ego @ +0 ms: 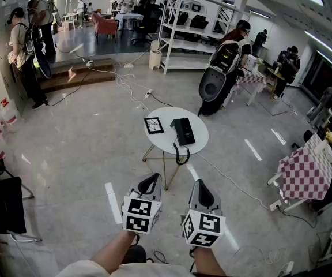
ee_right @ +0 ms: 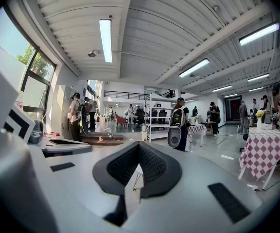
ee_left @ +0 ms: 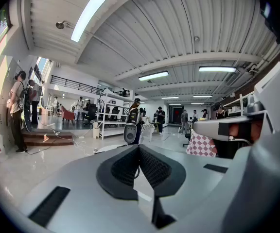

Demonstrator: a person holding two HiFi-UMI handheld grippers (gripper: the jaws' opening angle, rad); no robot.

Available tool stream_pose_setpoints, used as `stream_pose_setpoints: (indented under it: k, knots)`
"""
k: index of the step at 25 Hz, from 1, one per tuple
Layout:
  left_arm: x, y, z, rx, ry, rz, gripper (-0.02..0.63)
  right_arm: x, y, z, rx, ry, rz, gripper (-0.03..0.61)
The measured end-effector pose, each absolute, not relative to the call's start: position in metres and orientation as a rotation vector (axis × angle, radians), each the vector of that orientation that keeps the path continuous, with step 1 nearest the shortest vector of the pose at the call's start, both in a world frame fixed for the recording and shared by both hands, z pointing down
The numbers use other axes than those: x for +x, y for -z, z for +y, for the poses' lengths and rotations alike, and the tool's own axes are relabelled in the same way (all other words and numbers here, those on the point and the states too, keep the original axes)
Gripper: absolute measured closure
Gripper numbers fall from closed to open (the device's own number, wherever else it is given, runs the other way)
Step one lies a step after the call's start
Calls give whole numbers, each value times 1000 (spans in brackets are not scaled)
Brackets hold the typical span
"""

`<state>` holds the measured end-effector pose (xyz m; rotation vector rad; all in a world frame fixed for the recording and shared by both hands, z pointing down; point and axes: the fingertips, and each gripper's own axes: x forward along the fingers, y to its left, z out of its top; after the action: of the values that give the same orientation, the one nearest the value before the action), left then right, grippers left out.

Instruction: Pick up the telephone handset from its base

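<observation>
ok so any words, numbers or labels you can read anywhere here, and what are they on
No readable words or numbers in any view.
Square black-and-white card on the round white table: a line pattern, no letters.
Black telephone: any print too small to read.
Left gripper and right gripper: square black-and-white markers on their cubes, no letters.
White containers with red labels, far left: too small to read.

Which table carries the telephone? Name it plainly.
The round white table in the middle of the floor: the black telephone lies on it beside a marker card. The other tables wear red-checked cloths.
</observation>
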<state>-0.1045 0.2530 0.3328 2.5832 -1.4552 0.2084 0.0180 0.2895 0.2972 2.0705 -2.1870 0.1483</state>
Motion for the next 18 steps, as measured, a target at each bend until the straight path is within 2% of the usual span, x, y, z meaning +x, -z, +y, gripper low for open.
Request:
stream_pose_setpoints:
  k: [18]
  knots:
    - [-82, -335, 261, 2585, -206, -1448, 598, 35, -301, 302, 2044, -191, -2228, 554]
